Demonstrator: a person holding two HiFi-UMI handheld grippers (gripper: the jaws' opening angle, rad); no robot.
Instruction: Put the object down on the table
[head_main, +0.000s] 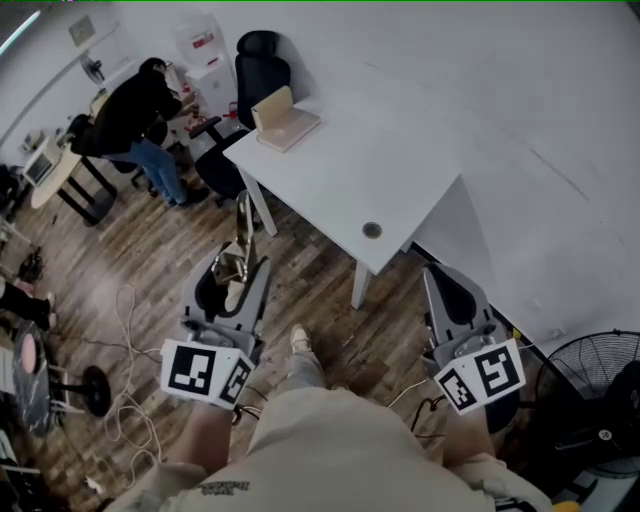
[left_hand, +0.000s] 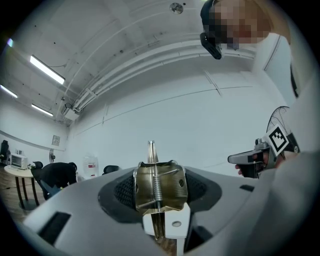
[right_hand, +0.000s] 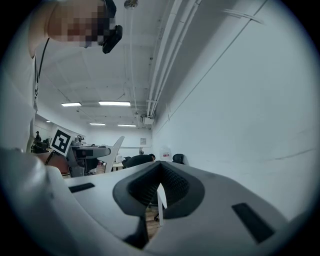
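While left gripper (left_hand: 159, 170) fingers clamp a shiny brass clip (left_hand: 169, 187), coil spring central, right gripper (right_hand: 160, 172) closed, empty.

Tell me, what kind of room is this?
Probably a shared office or lab workroom: a plain white table, a black office chair behind it, and a person bent over work in the far corner.

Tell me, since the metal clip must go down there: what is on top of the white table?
The white table carries a tan open case at its far corner and a small round disc near the front edge. Whatever lies under the case is covered.
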